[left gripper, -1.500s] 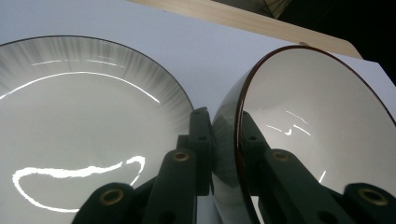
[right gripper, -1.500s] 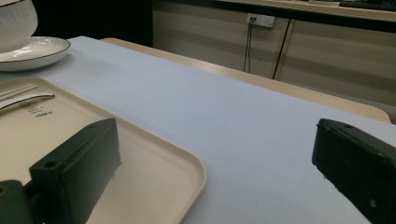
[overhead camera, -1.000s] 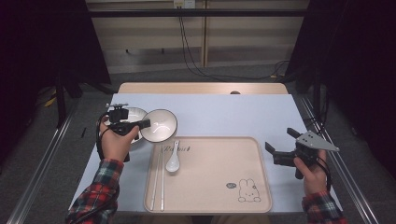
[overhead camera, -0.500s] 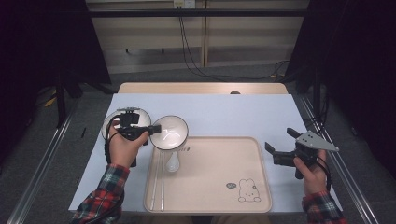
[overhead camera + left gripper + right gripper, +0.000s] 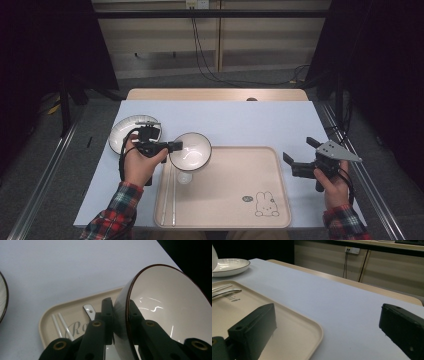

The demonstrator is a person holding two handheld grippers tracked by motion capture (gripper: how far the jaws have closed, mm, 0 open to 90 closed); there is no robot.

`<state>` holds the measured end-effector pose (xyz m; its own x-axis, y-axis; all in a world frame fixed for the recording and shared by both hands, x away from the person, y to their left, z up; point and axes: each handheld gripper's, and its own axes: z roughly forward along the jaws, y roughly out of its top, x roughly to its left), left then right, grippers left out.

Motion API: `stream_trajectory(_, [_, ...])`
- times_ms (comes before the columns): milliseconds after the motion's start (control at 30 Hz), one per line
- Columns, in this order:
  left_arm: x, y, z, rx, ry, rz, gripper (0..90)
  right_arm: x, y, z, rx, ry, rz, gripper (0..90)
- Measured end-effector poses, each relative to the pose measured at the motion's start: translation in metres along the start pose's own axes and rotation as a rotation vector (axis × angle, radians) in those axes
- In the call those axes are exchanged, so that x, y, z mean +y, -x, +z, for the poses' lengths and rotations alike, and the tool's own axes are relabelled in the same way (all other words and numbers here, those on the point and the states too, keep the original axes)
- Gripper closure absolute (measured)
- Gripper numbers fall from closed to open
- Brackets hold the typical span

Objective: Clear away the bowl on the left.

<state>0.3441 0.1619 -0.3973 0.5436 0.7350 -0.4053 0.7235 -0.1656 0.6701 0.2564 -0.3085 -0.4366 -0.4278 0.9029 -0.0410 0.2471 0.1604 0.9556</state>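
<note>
My left gripper (image 5: 173, 146) is shut on the rim of a white bowl with a dark edge (image 5: 191, 151) and holds it above the far left corner of the beige tray (image 5: 225, 200). In the left gripper view the jaws pinch the bowl's wall (image 5: 170, 307), one inside and one outside. On the tray under the bowl lie a white spoon (image 5: 185, 177) and a pair of white chopsticks (image 5: 169, 197). My right gripper (image 5: 299, 158) is open with nothing in it, at the tray's right edge (image 5: 294, 325).
A white plate with a dark rim (image 5: 127, 131) sits on the pale blue table left of the bowl, also far left in the right gripper view as the plate (image 5: 229, 266). A rabbit drawing (image 5: 266, 204) marks the tray's near right corner. Metal rails run along both table sides.
My left gripper has carried the bowl rightward and nearer the person, from beside the plate to over the tray's corner, where it hides the spoon's handle. The right gripper has stayed still.
</note>
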Motion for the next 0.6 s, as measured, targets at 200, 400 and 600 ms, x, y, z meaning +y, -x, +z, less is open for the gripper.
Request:
stream_trajectory(200, [-0.006,0.007,0.004,-0.019,-0.025,0.026,80.5,0.000,0.000,0.000,0.000,0.004,0.000,0.6])
stream_trajectory(400, [-0.013,0.013,0.009,-0.042,-0.061,0.044,80.5,0.000,0.000,0.000,0.004,0.000,-0.002,0.6])
stream_trajectory(600, [-0.020,0.014,0.014,-0.054,-0.091,0.050,80.5,0.000,-0.001,0.000,0.003,-0.002,0.000,0.6])
